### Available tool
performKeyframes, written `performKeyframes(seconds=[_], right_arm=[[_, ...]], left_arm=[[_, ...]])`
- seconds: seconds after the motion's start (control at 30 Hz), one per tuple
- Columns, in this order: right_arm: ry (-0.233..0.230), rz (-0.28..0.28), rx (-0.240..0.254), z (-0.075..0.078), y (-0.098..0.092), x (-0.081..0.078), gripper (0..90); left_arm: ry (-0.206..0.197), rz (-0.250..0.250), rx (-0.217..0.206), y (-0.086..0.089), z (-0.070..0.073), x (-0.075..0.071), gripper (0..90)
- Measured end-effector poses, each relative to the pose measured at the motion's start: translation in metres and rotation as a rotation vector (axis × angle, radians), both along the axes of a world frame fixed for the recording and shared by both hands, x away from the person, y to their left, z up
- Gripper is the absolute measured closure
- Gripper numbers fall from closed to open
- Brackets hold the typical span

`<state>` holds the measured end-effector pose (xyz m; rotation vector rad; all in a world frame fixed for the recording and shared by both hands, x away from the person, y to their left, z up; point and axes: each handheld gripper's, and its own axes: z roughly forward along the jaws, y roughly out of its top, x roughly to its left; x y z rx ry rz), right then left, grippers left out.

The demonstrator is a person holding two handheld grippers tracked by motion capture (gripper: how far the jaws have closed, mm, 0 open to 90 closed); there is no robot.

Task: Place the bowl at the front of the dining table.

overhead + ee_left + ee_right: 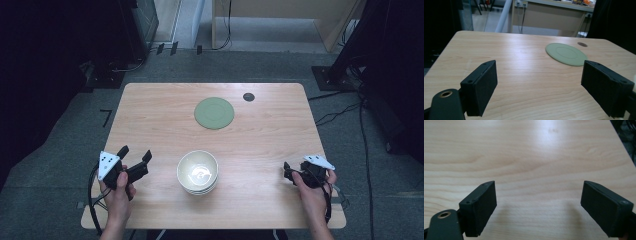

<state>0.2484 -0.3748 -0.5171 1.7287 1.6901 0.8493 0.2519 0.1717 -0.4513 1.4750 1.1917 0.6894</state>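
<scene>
Right, front and centre on the wooden table sits a stack of pale bowls, the top one holding nothing but a glare of light. Beyond it lies a flat green plate, also bare, with a small dark disc near the far edge. Left gripper hovers left of the bowls, jaws spread wide. Right gripper sits well off to the right, jaws apart too, gripping nothing.
</scene>
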Motion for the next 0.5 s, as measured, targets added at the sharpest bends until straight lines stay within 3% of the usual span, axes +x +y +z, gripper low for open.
performKeyframes(seconds=[0.23,0.5], right_arm=[[-0.066,0.037,-0.009,0.018,0.013,-0.004,13.5],[-0.168,0.075,0.033,0.044,0.031,-0.011,13.4]], left_arm=[[-0.012,-0.022,0.008,-0.010,0.013,-0.009,13.4],[0.009,-0.090,0.024,-0.032,0.015,-0.010,13.9]])
